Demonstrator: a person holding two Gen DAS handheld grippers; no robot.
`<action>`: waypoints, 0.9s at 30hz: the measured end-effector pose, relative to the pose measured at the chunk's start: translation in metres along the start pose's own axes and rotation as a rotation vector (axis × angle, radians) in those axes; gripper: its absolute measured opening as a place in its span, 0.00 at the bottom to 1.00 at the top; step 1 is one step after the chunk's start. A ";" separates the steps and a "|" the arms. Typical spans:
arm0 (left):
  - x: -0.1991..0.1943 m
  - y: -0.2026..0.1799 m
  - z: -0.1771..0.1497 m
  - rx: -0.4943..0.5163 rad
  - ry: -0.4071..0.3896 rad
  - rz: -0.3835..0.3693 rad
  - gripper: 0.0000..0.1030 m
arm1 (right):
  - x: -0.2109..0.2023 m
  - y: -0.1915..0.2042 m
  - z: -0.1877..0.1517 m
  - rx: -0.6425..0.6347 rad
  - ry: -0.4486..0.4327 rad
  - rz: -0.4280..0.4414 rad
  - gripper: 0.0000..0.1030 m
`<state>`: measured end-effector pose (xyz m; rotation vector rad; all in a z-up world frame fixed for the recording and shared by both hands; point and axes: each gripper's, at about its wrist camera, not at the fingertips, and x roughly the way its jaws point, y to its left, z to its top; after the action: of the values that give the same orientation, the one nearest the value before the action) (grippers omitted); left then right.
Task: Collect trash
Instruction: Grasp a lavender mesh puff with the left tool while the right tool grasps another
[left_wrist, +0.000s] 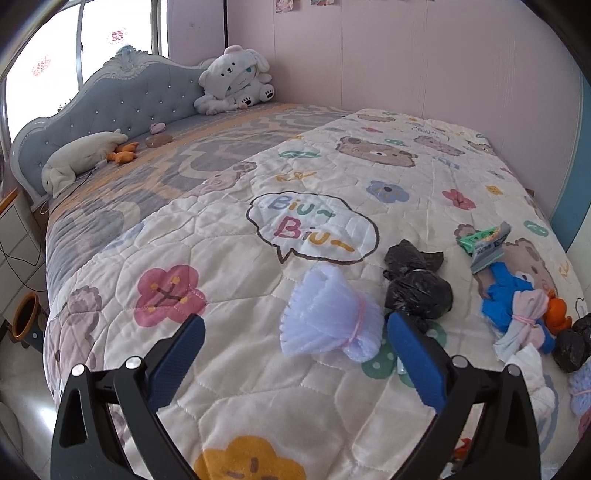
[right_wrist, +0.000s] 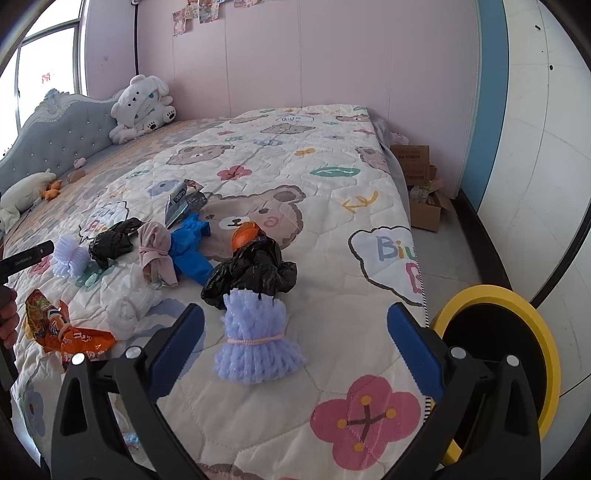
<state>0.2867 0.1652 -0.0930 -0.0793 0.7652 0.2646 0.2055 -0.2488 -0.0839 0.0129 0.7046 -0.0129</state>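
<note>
Item: lilac foam-net bundle (right_wrist: 258, 339) tied with pink band, near right; light, squashy.
Hold: banded waist.
Right gripper (right_wrist: 295, 347): wide, empty.
Left gripper (left_wrist: 295, 350): wide, empty.

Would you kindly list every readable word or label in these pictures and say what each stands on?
"Biu~ Biu~": speech bubble printed on the quilt, repeated near its edge.
Orange snack wrapper: print too blurred to read.
Silver-green packet: too small to read.
Wall posters: unreadable.
Cardboard box: print unreadable.
</note>
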 end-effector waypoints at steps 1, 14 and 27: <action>0.008 0.000 0.002 0.001 0.017 0.002 0.93 | 0.003 0.000 0.001 0.001 0.007 0.002 0.93; 0.056 -0.005 0.000 0.011 0.100 -0.053 0.93 | 0.039 -0.002 -0.007 0.017 0.080 0.046 0.92; 0.058 -0.034 -0.001 0.102 0.083 -0.194 0.49 | 0.066 0.002 -0.018 0.031 0.190 0.165 0.64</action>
<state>0.3353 0.1439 -0.1345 -0.0679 0.8457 0.0380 0.2437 -0.2474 -0.1402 0.1026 0.8916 0.1368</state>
